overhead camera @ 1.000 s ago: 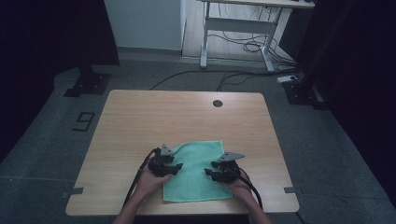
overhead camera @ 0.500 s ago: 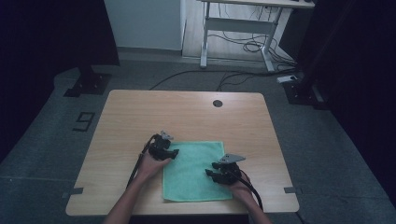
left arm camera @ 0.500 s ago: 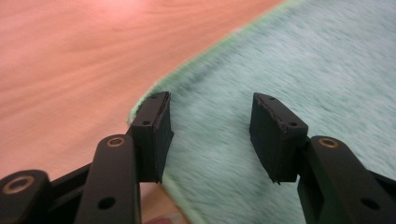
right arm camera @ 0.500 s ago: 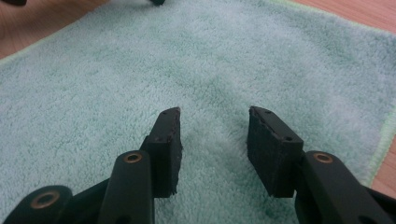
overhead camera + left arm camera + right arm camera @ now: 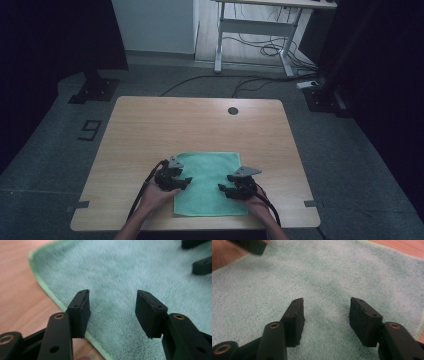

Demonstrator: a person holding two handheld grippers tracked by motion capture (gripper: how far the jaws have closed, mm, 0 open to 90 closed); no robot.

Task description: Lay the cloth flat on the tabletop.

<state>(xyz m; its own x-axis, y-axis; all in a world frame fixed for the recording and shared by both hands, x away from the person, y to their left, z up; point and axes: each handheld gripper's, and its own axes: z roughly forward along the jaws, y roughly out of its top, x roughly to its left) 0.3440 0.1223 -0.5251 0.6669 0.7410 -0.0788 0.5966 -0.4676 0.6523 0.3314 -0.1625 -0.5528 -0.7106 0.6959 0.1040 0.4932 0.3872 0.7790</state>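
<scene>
A light green towel (image 5: 210, 172) lies flat on the wooden table (image 5: 200, 125), near its front edge. My left gripper (image 5: 186, 181) sits at the towel's left edge and points right over the cloth. In the left gripper view, the left gripper (image 5: 112, 312) has just been opening; it stands open above the towel (image 5: 120, 272) with nothing between the pads. My right gripper (image 5: 222, 190) rests over the towel's right part and points left. In the right gripper view, the right gripper (image 5: 325, 315) has also just been opening and hangs open over the towel (image 5: 324, 270).
A dark round hole (image 5: 233, 110) marks the table's far side. Grey tape strips (image 5: 80, 205) stick to the front corners. Behind the table are a white desk frame (image 5: 252, 35), floor cables (image 5: 260, 50) and black stand bases (image 5: 95, 90).
The left gripper went out to the towel's far left corner half a second ago and has come back to the near left edge. The right gripper has stayed put.
</scene>
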